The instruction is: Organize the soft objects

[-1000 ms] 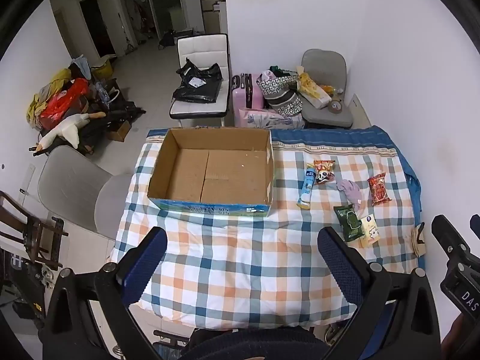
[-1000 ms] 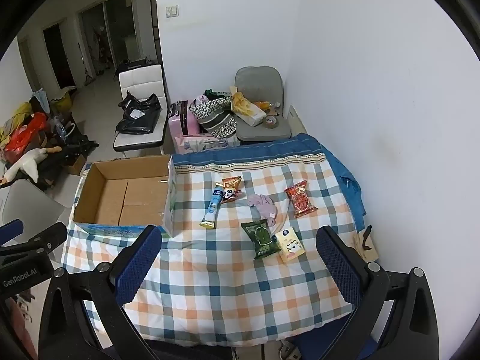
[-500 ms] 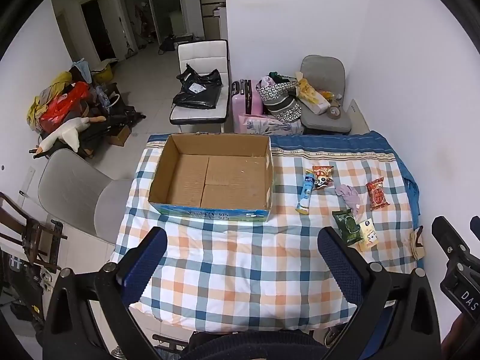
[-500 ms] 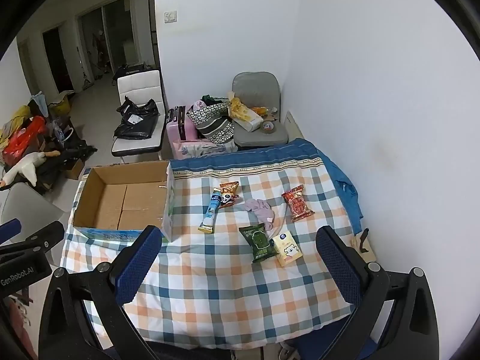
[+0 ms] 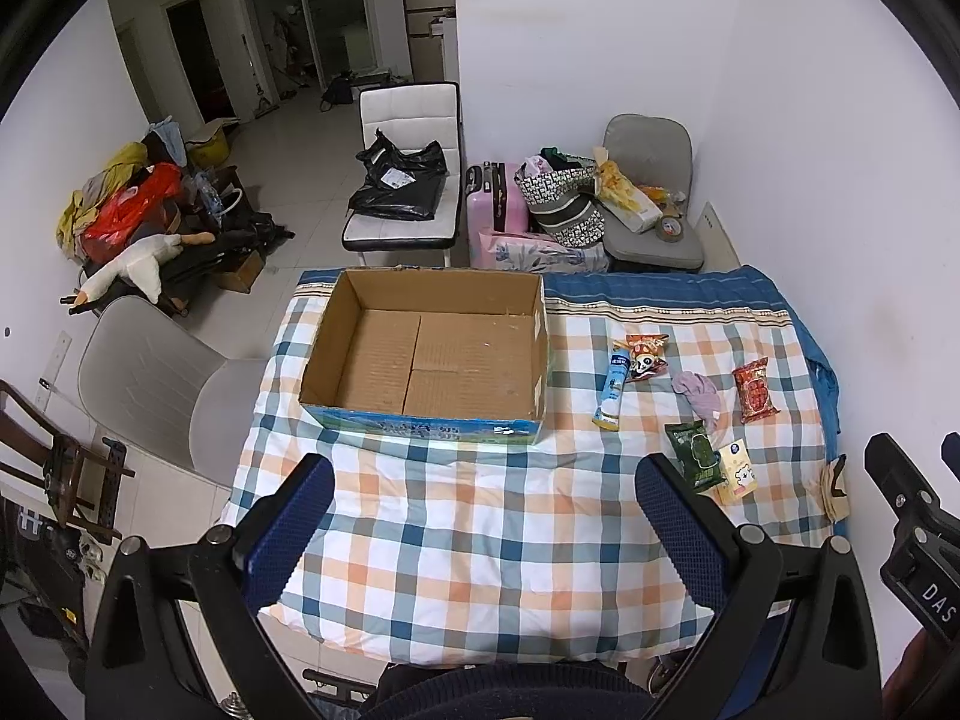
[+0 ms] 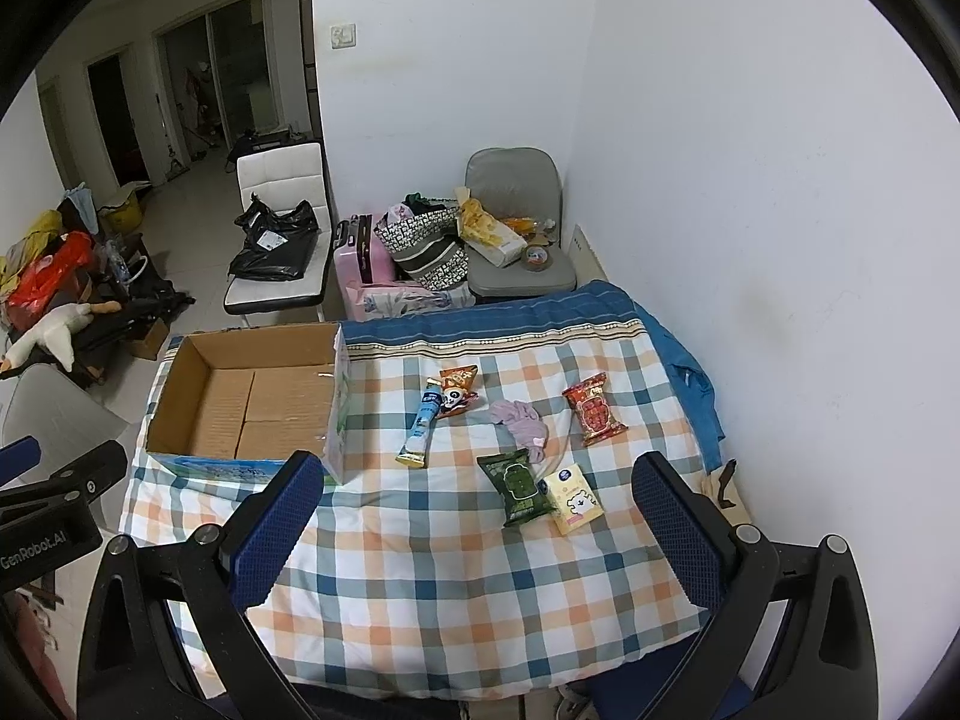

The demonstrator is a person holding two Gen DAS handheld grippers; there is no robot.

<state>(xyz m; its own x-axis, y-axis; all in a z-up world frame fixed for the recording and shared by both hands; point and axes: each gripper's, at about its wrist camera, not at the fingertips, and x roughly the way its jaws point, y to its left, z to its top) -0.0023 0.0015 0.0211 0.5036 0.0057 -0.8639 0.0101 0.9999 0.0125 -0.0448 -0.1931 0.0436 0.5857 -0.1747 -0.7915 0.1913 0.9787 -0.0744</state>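
Observation:
An empty cardboard box [image 5: 426, 354] [image 6: 252, 402] sits at the back left of a table with a checked cloth [image 5: 480, 516] [image 6: 456, 546]. To its right lie a blue tube [image 5: 612, 390] [image 6: 423, 429], an orange snack bag [image 5: 645, 357] [image 6: 457, 390], a purple cloth [image 5: 699, 393] [image 6: 522, 423], a red packet [image 5: 755, 390] [image 6: 594, 409], a green pack [image 5: 693, 456] [image 6: 517, 486] and a yellow tissue pack [image 5: 737, 471] [image 6: 574, 498]. My left gripper [image 5: 483, 510] and right gripper [image 6: 480, 510] are open and empty, high above the table's near side.
Chairs with bags [image 5: 408, 186], a pink suitcase [image 5: 495, 198] and a grey chair [image 5: 651, 192] stand behind the table. Another grey chair [image 5: 156, 372] is at the table's left. A white wall [image 6: 750, 240] runs along the right. A small tan item [image 5: 835, 489] lies at the table's right edge.
Both grippers have risen and pulled back from the table, so the box and items look smaller and farther. Nothing on the table moved.

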